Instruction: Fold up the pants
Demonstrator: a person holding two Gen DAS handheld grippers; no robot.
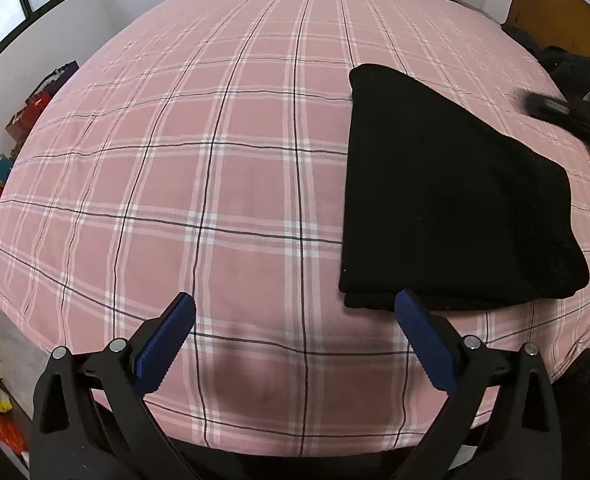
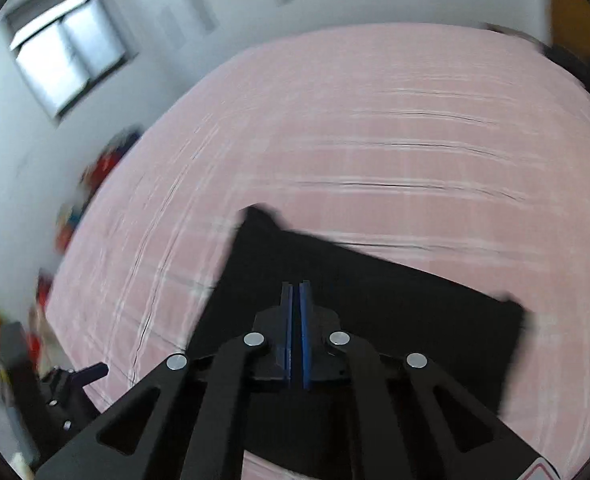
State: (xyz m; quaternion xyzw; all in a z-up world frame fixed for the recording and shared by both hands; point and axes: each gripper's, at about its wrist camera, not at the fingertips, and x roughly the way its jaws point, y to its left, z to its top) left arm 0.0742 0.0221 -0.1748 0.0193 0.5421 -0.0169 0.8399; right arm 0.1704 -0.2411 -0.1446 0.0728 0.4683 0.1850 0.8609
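Left gripper [image 1: 295, 312] jaws wide beside folded pants [image 1: 447, 200], right gripper [image 2: 295, 292] jaws closed, empty

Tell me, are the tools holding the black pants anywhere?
No. The left tool is open over the bedsheet, beside the folded pants. The right tool is shut with nothing between its pads.

Black folded pants [image 1: 451, 196] are seen lying flat on a pink plaid bed [image 1: 215, 168], right of centre. The left gripper [image 1: 295, 312] is held at the bottom of the frame, jaws wide apart and empty, its right finger [image 1: 423, 336] overlapping the pants' near edge. A blurred right gripper [image 1: 567, 116] is seen at the right edge. Boxes [image 1: 3, 168] are stacked at far left.
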